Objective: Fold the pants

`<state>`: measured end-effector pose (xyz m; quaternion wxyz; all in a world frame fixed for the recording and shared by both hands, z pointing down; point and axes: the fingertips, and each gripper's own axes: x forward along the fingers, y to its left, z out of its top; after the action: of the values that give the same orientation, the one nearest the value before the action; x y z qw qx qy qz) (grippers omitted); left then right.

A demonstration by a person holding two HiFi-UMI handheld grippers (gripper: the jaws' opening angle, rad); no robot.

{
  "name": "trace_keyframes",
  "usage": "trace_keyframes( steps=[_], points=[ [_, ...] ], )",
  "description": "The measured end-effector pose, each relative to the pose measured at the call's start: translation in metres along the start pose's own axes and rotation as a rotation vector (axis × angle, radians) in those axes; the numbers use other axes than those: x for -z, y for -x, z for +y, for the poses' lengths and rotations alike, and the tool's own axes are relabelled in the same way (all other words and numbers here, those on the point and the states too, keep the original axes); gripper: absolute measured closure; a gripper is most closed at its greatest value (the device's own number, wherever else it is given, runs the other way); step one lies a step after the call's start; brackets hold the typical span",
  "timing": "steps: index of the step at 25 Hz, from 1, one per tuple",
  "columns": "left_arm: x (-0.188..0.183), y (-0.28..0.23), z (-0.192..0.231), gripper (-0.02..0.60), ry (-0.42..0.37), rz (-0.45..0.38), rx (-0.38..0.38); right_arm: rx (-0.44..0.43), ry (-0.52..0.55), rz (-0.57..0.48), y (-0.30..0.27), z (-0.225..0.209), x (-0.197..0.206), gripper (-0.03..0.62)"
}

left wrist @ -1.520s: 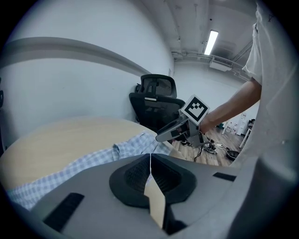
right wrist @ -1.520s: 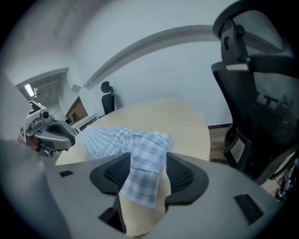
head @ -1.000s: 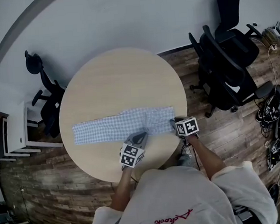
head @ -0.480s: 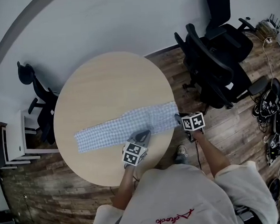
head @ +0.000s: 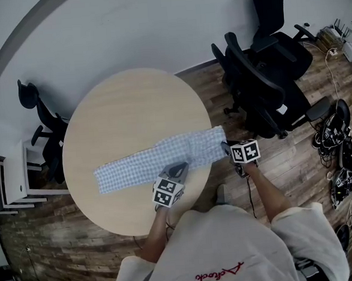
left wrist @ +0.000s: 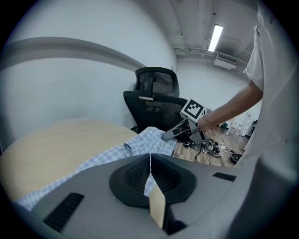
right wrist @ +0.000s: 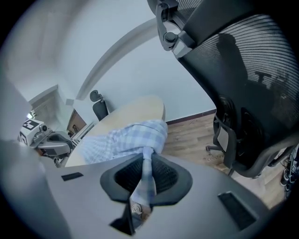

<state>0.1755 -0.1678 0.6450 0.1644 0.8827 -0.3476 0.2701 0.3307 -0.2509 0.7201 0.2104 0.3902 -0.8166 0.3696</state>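
Note:
Blue-and-white checked pants lie stretched across the round wooden table, with the leg ends at the left. Their waist end reaches past the table's right edge. My left gripper sits at the near edge of the pants' middle, shut on a thin fold of the cloth. My right gripper hangs just off the table's right edge. Its jaws have just been closing and pinch a bunched strip of the waist end. In the left gripper view the right gripper shows beyond the cloth.
Two black office chairs stand close to the right of the table, and one looms large in the right gripper view. Another black chair and a white cabinet stand at the left. Cables lie on the wood floor at far right.
Both grippers have moved right with the pants in them. The cloth has slid right across the table, and its waist end now overhangs the right edge.

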Motion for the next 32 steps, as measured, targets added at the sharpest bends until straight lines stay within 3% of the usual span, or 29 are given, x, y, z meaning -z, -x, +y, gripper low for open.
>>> trace_keyframes(
  steps=[8, 18, 26, 32],
  points=[
    [0.005, 0.015, 0.005, 0.546, -0.006, -0.028, 0.031, -0.038, 0.034, -0.062, 0.023, 0.043, -0.019, 0.525],
    [0.022, 0.057, 0.023, 0.546, -0.013, -0.082, 0.057, -0.094, 0.141, -0.12, 0.019, 0.154, -0.053, 0.525],
    [0.055, 0.113, 0.062, 0.546, 0.039, -0.115, -0.012, -0.091, 0.291, -0.061, -0.035, 0.236, -0.051, 0.525],
    [0.092, 0.165, 0.101, 0.546, 0.094, -0.116, -0.105, -0.015, 0.405, 0.044, -0.099, 0.274, -0.023, 0.525]
  ],
)
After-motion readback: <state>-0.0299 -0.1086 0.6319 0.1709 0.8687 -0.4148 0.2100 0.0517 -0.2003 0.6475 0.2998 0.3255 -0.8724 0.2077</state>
